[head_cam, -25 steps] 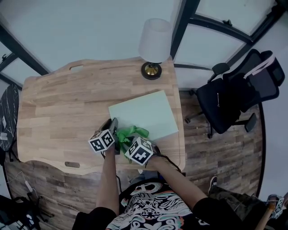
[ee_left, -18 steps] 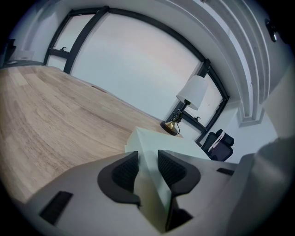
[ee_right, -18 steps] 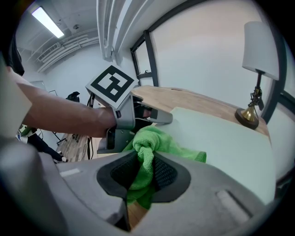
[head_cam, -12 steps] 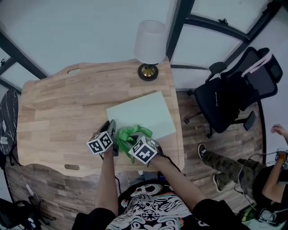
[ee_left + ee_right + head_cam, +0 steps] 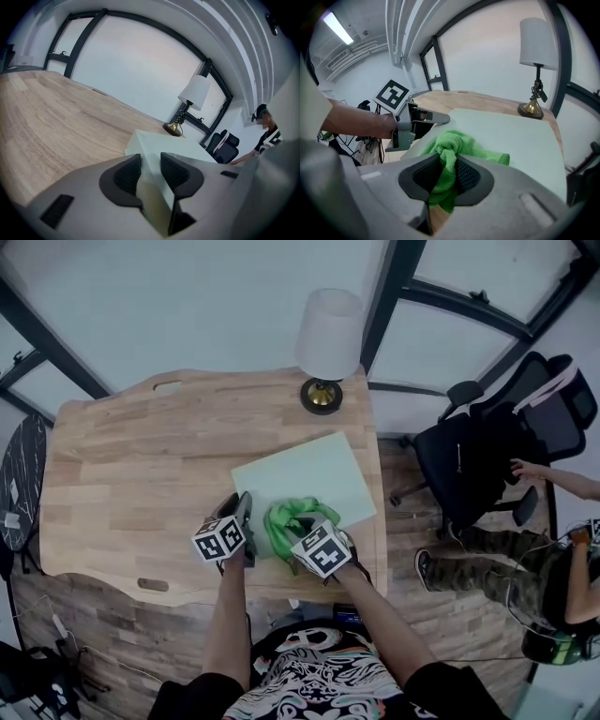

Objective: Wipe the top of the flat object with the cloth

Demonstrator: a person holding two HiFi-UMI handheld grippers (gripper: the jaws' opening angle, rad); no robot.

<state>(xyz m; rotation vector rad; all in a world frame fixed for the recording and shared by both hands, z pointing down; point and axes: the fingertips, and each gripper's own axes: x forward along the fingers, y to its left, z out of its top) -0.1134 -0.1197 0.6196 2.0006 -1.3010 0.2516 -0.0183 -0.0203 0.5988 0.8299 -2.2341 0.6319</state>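
The flat object [image 5: 309, 474] is a pale green board lying on the wooden table [image 5: 141, 456], near its right side. My left gripper [image 5: 246, 509] grips the board's near left corner, and in the left gripper view that corner [image 5: 187, 145] runs in between the pads of the gripper [image 5: 151, 161]. A bunched green cloth [image 5: 286, 518] rests on the board's near edge. My right gripper [image 5: 300, 531] is shut on it, and the right gripper view shows the cloth [image 5: 459, 145] pinched between the gripper's [image 5: 449, 165] pads, with the left gripper [image 5: 438, 117] just to its left.
A lamp [image 5: 323, 352] with a white shade stands at the table's far right corner, behind the board. A black office chair [image 5: 487, 446] is off the table's right edge, and a person's arm and legs [image 5: 553, 484] are beside it.
The right gripper has slid the cloth to the right along the board's near edge. The left gripper has stayed on the corner. A person has come into view at the right.
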